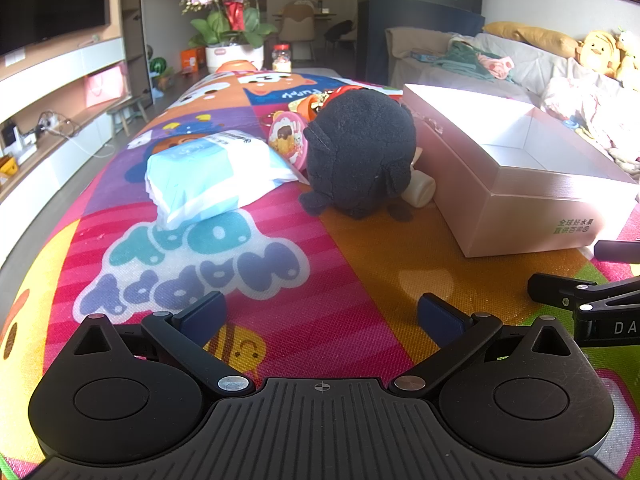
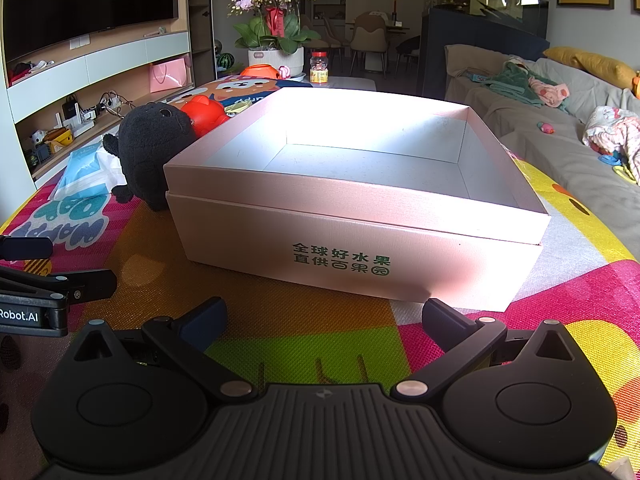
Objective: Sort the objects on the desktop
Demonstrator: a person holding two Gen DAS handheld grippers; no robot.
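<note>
Sorting not yet begun. Pink box (image 2: 360, 216) empty on worktop (image 2: 320, 332). Black plush toy (image 1: 360, 152) touching box's left wall; tissue pack (image 1: 212, 172) just left of toy. Left hand-held gripper (image 1: 320, 312) and right hand-held gripper (image 2: 324, 316) both spread wide, empty, before the box. Next, likely: reach for toy, lift over box wall.

A white pot of pink-flowered orchids (image 2: 276, 28) with broad green leaves stands beyond the desk's far end, and a clear plastic jar with a red lid (image 2: 319, 66) stands just right of it. Off the left edge, a large dark television screen (image 2: 88, 0) hangs above pale shelving. Off the right edge, a grey sofa (image 2: 560, 136) carries a mustard-yellow cushion (image 2: 588, 65) and crumpled green and pink clothes (image 2: 524, 84).
</note>
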